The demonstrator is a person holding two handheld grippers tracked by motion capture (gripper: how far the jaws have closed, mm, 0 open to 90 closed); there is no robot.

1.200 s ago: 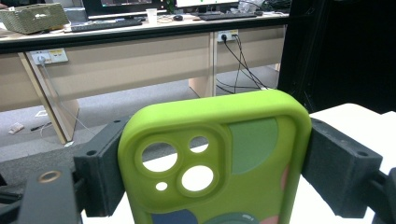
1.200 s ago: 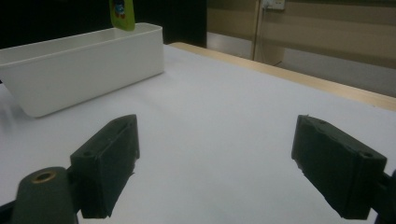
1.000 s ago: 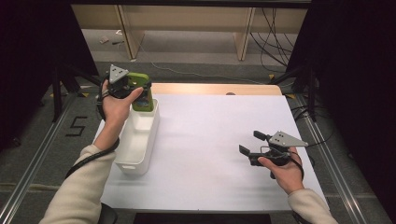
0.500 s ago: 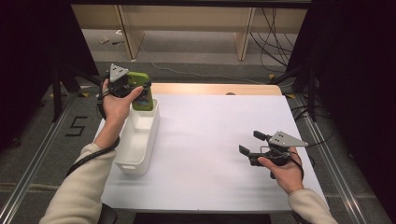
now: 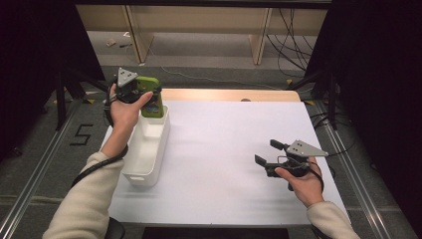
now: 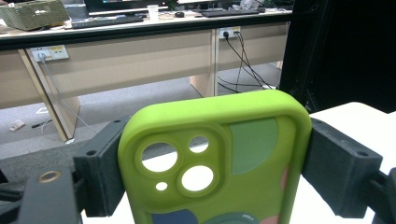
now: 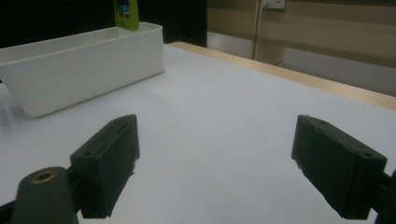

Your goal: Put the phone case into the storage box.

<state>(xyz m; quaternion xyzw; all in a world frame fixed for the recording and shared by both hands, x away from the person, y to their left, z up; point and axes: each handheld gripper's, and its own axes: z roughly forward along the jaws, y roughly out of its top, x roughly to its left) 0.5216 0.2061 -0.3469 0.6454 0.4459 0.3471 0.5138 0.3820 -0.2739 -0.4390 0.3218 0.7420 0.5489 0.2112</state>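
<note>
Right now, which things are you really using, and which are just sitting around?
Using: green phone case, clamped in the left gripper; white bin under it.

Just there: right gripper, open above the white table cover; cables on the floor.

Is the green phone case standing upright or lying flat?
Upright. The left claw holds the phone case by its two side edges, camera holes at the top, above the white bin.

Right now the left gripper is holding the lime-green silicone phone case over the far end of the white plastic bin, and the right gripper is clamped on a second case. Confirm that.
Not quite. The left gripper does hold the lime-green silicone phone case over the white plastic bin, but the right gripper is open and holds nothing, as the right gripper view shows.
</note>
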